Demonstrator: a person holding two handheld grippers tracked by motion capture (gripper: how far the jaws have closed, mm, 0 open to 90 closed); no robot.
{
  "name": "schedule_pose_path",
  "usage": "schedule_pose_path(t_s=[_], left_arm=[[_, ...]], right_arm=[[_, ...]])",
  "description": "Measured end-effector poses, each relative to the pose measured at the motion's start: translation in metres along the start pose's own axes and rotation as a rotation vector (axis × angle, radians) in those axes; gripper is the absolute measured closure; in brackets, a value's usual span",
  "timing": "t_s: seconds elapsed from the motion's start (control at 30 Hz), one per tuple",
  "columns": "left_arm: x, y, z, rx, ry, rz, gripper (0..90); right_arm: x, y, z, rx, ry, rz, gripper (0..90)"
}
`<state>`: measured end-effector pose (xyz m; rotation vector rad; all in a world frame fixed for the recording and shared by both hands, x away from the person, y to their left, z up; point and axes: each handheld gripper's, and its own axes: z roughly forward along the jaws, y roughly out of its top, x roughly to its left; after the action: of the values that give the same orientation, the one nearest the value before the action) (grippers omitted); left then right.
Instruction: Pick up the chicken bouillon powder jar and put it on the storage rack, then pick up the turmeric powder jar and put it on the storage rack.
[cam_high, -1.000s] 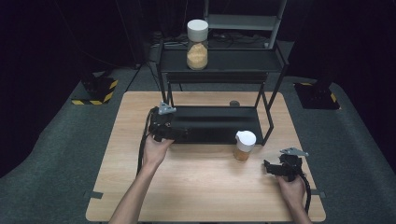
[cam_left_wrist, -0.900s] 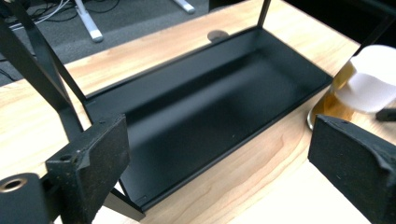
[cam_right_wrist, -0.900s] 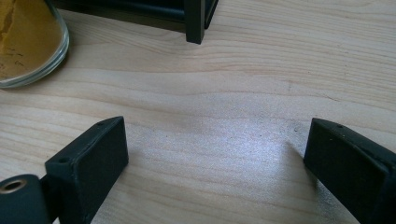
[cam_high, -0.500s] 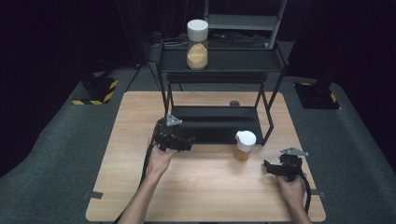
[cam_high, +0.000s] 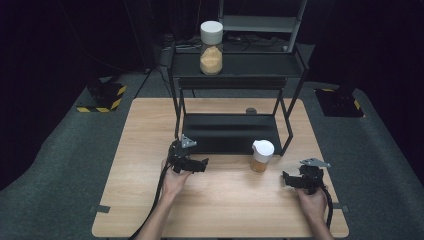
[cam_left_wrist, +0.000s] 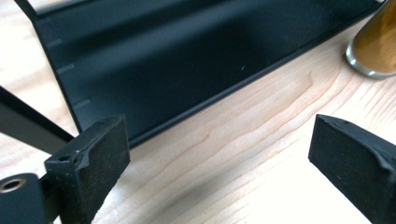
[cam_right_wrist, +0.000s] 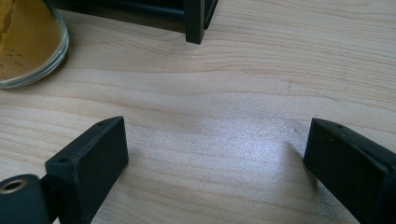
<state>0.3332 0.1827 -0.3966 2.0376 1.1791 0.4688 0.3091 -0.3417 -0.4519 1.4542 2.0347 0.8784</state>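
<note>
High view: a black metal rack (cam_high: 235, 80) is seen standing at the far half of the wooden worktop (cam_high: 220, 210), with a tall jar (cam_high: 211, 41) of pale grains and a white lid set on its upper shelf and a low black tray (cam_high: 227, 132) forming its bottom shelf. A small jar (cam_high: 262, 156) of orange-brown powder with a white lid is placed on the worktop just in front of the rack's near right leg, between the two grippers and nearer the right one. A small dark round thing (cam_high: 251, 111) lies behind the tray, too small to be told. The left gripper (cam_high: 200, 165) is held just in front of the tray's near left corner, pointed towards the small jar; in the left gripper view its jaws are spread wide with nothing between them, bare wood below, the tray's edge (cam_left_wrist: 187, 70) close ahead and the small jar's glass base (cam_left_wrist: 376, 42) at the upper right. The right gripper (cam_high: 289, 181) is held low over the worktop to the right of the small jar, well apart from the left one; in the right gripper view its jaws are likewise spread wide and empty, with the small jar (cam_right_wrist: 28, 42) at the upper left and a rack leg (cam_right_wrist: 195, 21) ahead. The worktop is surrounded by dark grey carpet (cam_high: 60, 165), and yellow-and-black striped stands (cam_high: 102, 97) are seen against a black background.
</note>
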Motion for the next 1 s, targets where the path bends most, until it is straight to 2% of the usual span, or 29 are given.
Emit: schedule_pose_path(t_s=[0.27,0.5,0.8,1.0], left_arm=[[-0.002,-0.019,0.018,0.013,0.009,-0.05,5.4],[-0.007,-0.028,0.027,0.033,0.033,-0.059,5.4],[-0.013,-0.034,0.034,0.058,0.058,-0.051,5.4],[-0.02,-0.037,0.036,0.056,0.081,-0.023,5.3]], right_arm=[[0.0,0.0,0.0,0.0,0.0,0.0,5.7],[0.0,0.0,0.0,0.0,0.0,0.0,5.7],[0.0,0.0,0.0,0.0,0.001,0.0,5.7],[0.0,0.0,0.0,0.001,0.001,0.0,5.6]])
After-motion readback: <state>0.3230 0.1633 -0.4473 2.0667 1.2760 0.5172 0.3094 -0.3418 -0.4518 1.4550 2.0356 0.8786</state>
